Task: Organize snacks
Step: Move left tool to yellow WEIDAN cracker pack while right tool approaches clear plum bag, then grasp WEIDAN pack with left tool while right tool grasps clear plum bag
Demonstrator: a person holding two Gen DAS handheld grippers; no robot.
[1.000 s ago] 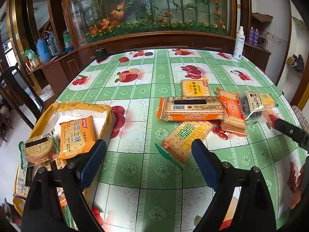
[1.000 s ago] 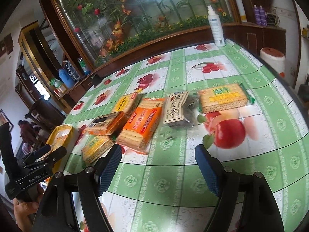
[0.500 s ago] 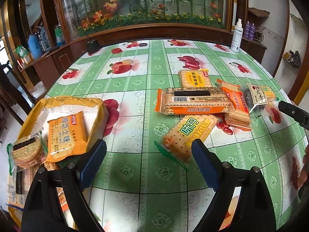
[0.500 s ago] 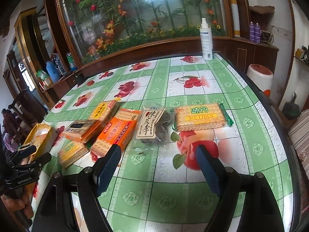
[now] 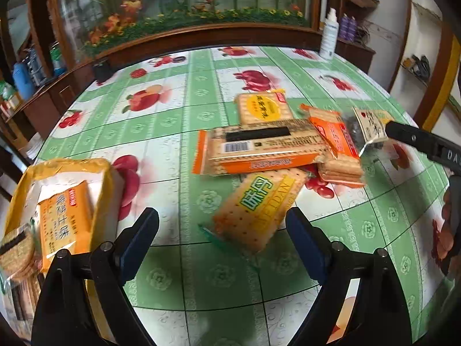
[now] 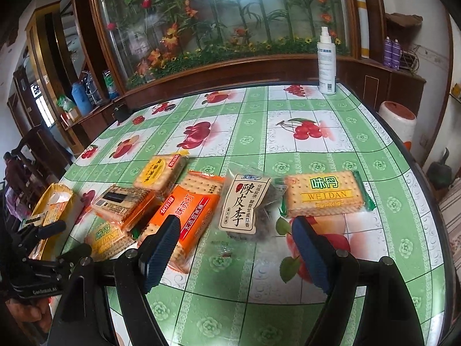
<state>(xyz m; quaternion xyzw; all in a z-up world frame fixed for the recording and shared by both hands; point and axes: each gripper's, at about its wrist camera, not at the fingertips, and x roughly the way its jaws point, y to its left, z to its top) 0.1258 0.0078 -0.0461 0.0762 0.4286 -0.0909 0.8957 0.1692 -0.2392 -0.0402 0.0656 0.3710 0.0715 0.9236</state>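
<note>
Cracker pack: the green-and-yellow cracker pack (image 5: 258, 207) lies flat on the table (image 5: 184, 150), just in front of our left gripper and tilted a bit. It is the snack closest to the yellow box.
Yellow box: the yellow box (image 5: 105, 184) sits to the left of that cracker pack, near the table edge. It has an orange pack (image 5: 64, 225) and a round cookie pack (image 5: 17, 250) in it (so we think the snacks are meant to go there).
Other snacks: behind the cracker pack lies a long orange pack (image 5: 259, 150), touching it. A plum bag (image 6: 245, 204) and a second cracker pack (image 6: 324, 193) lie further right.
Left gripper: our left gripper (image 5: 222, 242) has its two fingers wide apart, with nothing between them. The cracker pack's near end sits right in the gap.
Right gripper: our right gripper (image 6: 236, 248) is also wide apart and holds nothing. It hangs near the plum bag.
How to do it well: we think we should go down slowly, pinch the cracker pack across its short side, and squeeze softly so the crackers do not break.
Watch out: we should lift straight up, so the long orange pack does not get dragged.
</note>
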